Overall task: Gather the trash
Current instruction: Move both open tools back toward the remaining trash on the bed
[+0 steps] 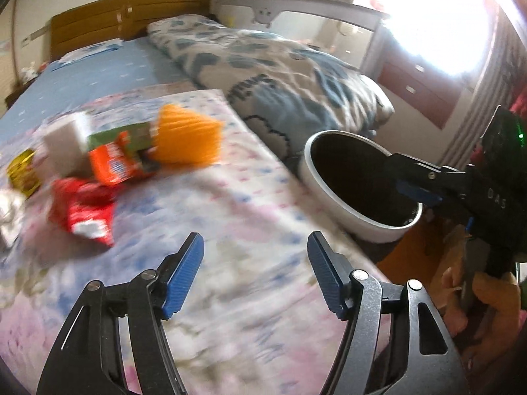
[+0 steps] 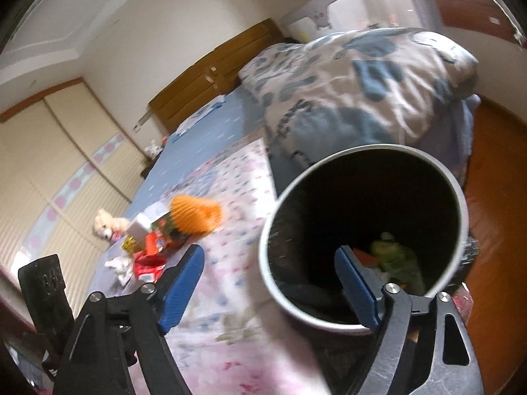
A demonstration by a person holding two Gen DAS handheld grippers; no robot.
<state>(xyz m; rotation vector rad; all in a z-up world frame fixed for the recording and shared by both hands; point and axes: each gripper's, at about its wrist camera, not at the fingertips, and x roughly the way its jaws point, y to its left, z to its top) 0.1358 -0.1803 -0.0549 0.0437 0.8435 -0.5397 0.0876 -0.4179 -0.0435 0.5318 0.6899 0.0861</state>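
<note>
Trash (image 1: 108, 164) lies heaped at the left of the left wrist view on the floral bedspread (image 1: 230, 230): an orange wrapper, a red packet (image 1: 82, 210), a white carton, an orange ribbed piece (image 1: 187, 135). The left gripper (image 1: 255, 276) hangs over bare bedspread, jaws spread and empty. Right of centre stands the white-rimmed bin (image 1: 355, 177), the right gripper (image 2: 268, 288) above its mouth, jaws wide with nothing between them. Green and orange scraps (image 2: 395, 256) lie on the bin's bottom.

Wrappers (image 1: 98, 177): lying on my bed (image 1: 230, 230), frame left.
Bin (image 1: 355, 191): standing right, beside the bed.
Quilt (image 1: 280, 75): lying behind it.
</note>
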